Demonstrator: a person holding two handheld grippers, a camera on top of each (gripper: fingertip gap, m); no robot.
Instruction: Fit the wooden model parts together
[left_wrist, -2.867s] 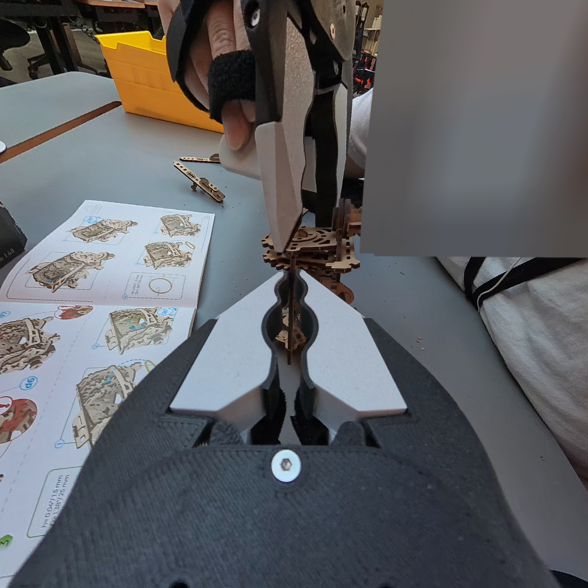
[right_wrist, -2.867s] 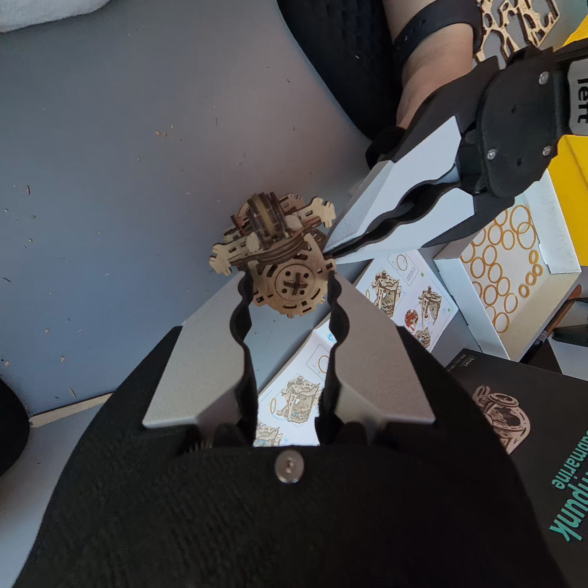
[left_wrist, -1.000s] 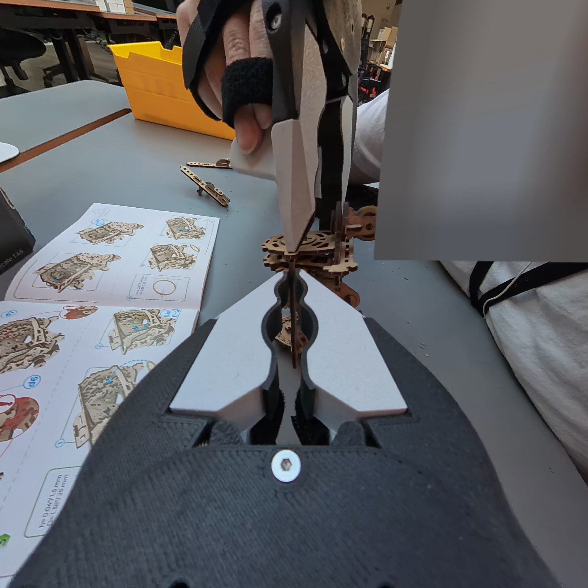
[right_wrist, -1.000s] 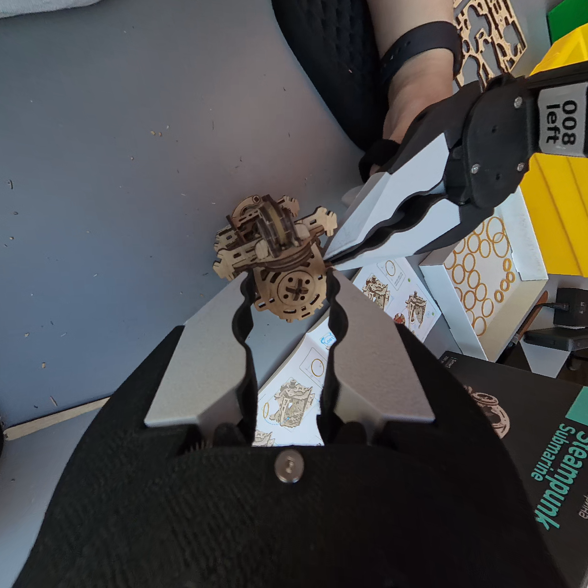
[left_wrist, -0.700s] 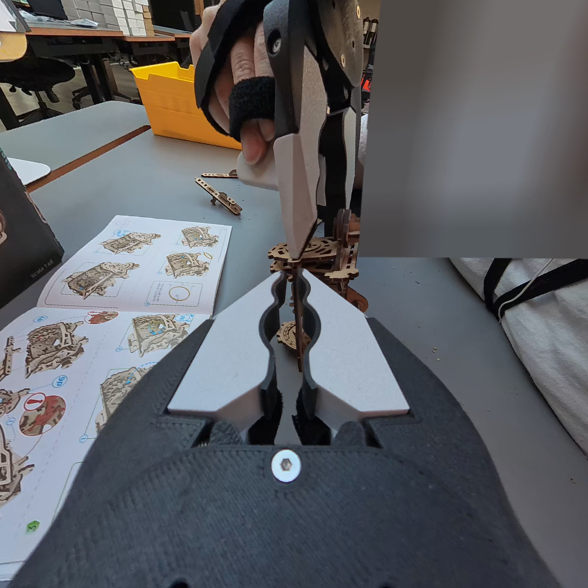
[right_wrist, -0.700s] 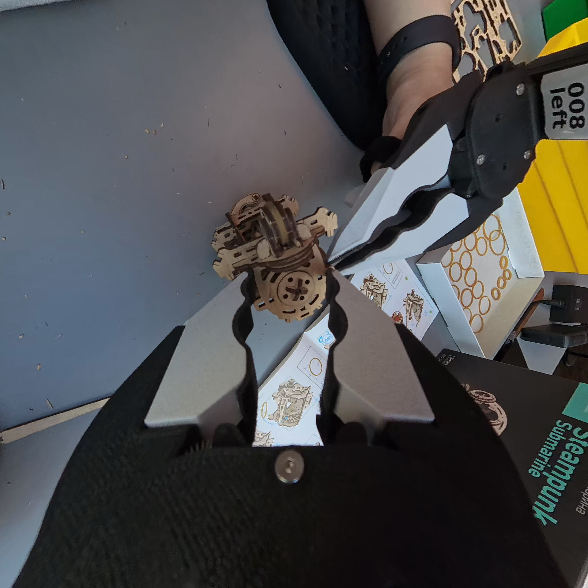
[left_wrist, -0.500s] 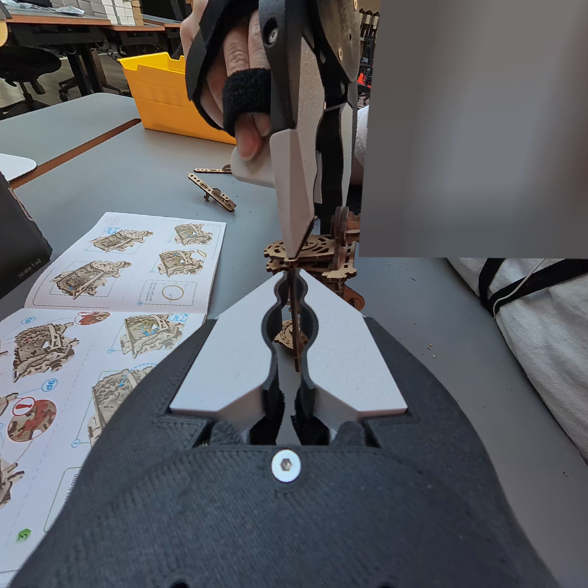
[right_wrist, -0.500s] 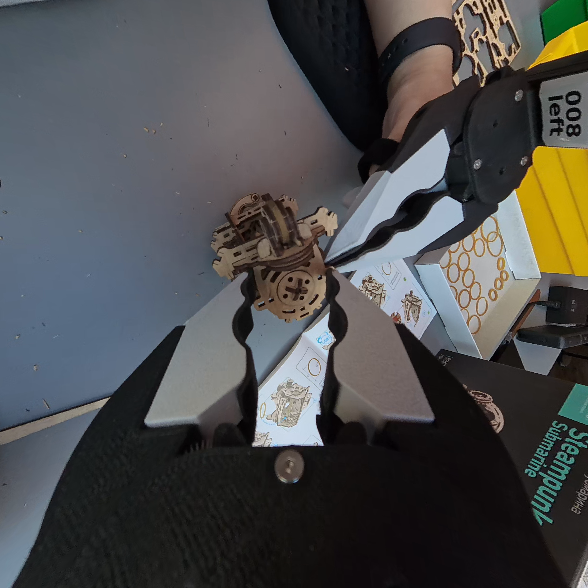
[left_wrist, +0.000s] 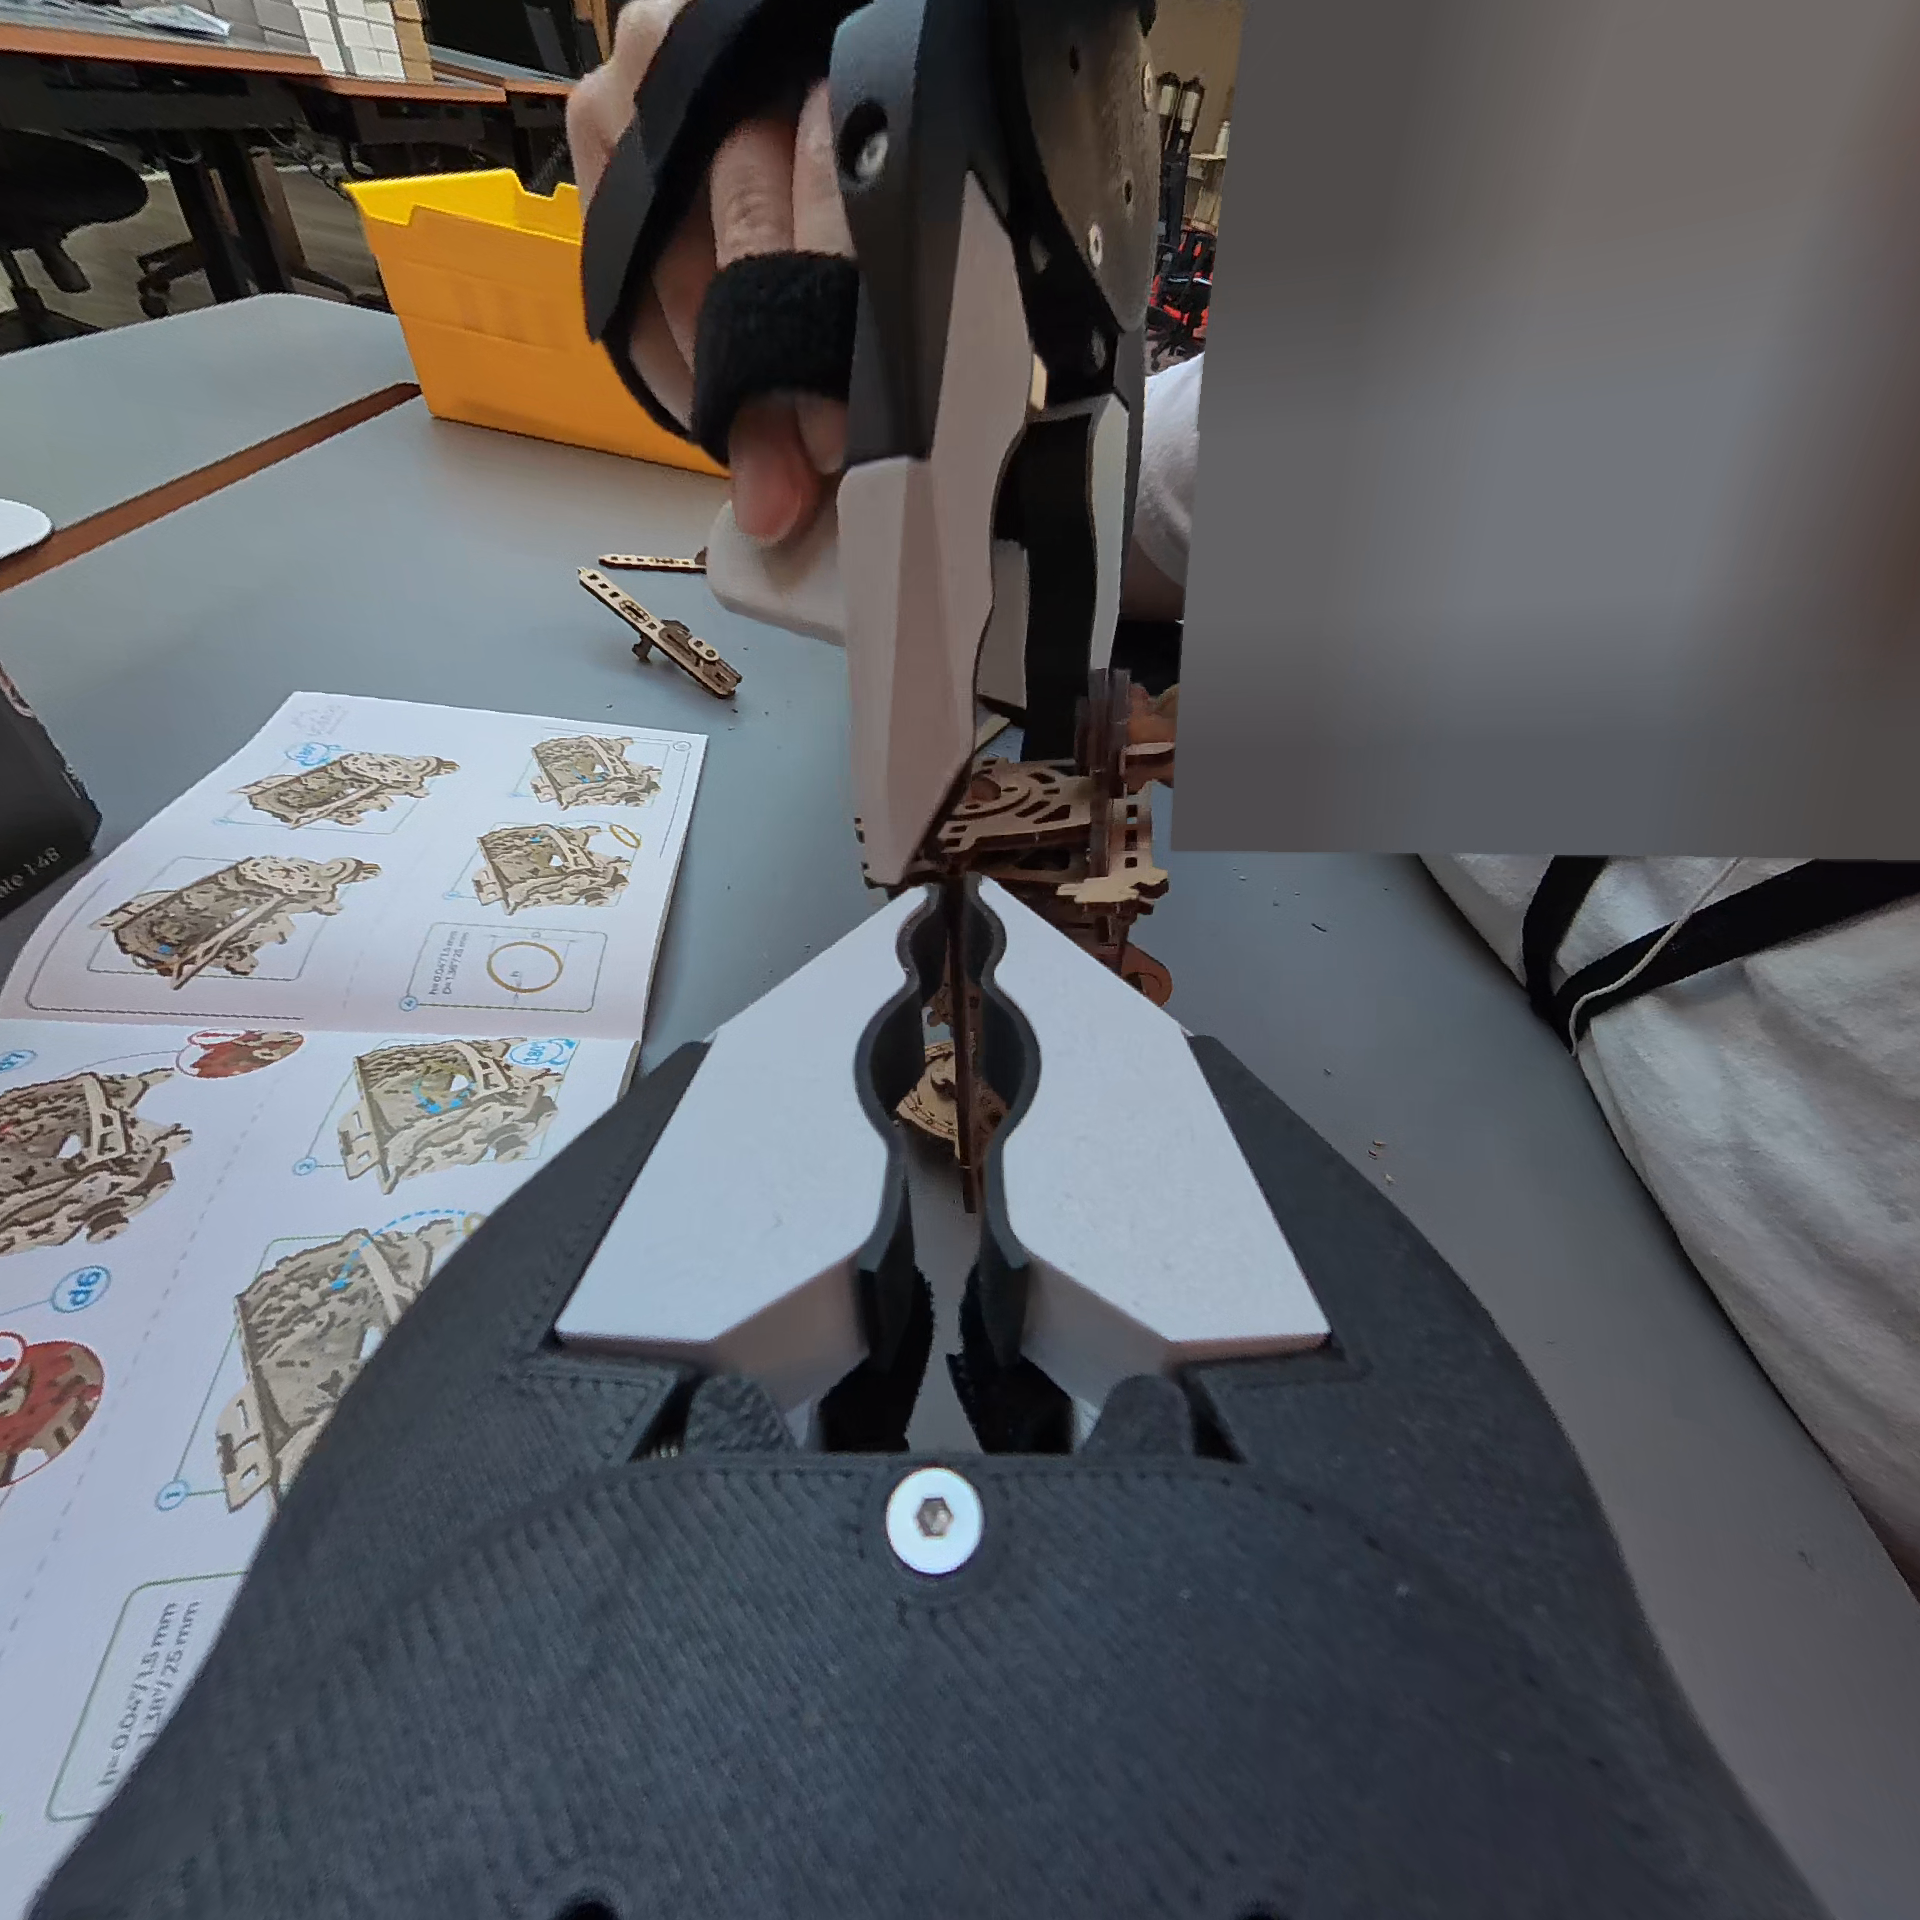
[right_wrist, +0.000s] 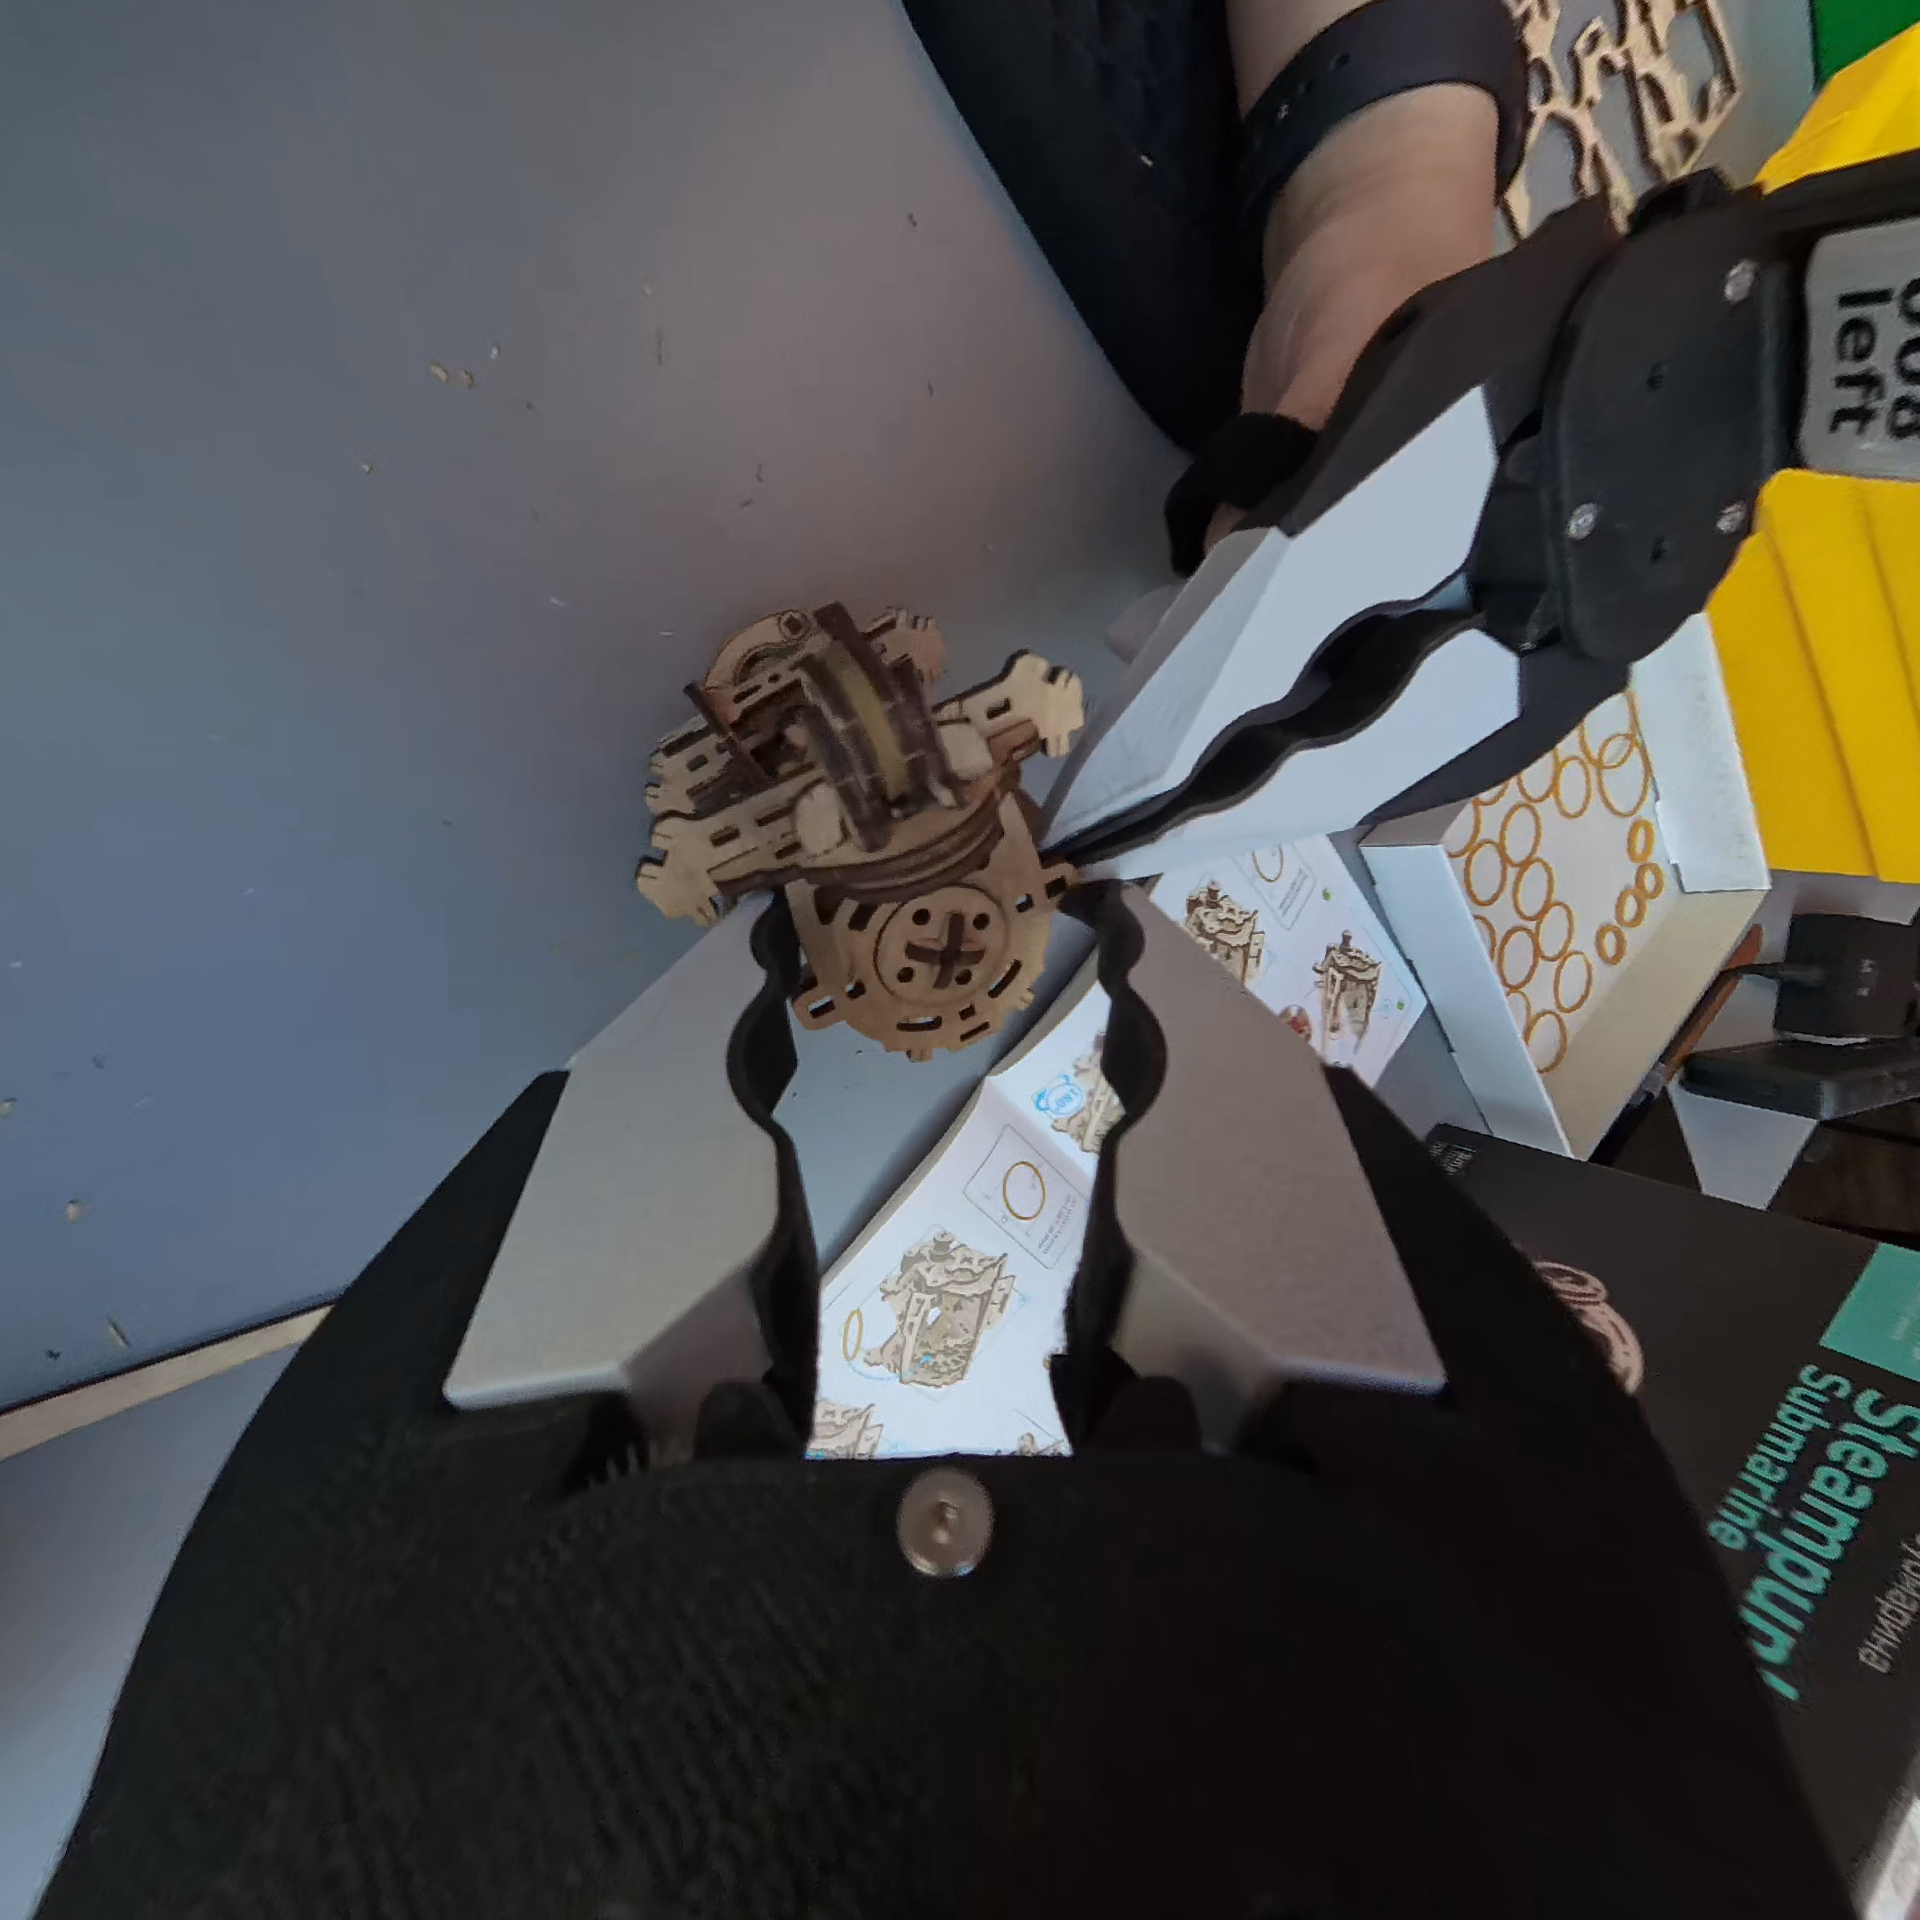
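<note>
Fingertips of the left gripper are pressed together on a thin dark flat wooden piece, seen edge-on, so its free edge points straight at the round laser-cut wooden model assembly. That assembly is the landmark: it hangs above the grey table, clamped at its slotted disc base between the tips of the right gripper, whose grey jaws stand a disc's width apart around it. Holding it by the base most likely leaves the arched upper part and its side tabs free to take the new piece. The left gripper's tips touch the assembly's side nearest the open white instruction booklet, which lies on the table just below and beside the assembly.

Farther from the assembly, beyond the booklet, a white tray of orange rubber rings sits against a yellow plastic bin, and a black box lies near it. Two loose slotted wooden strips lie on the table past the assembly. Count: two grippers, one assembly, one held piece, one booklet.
</note>
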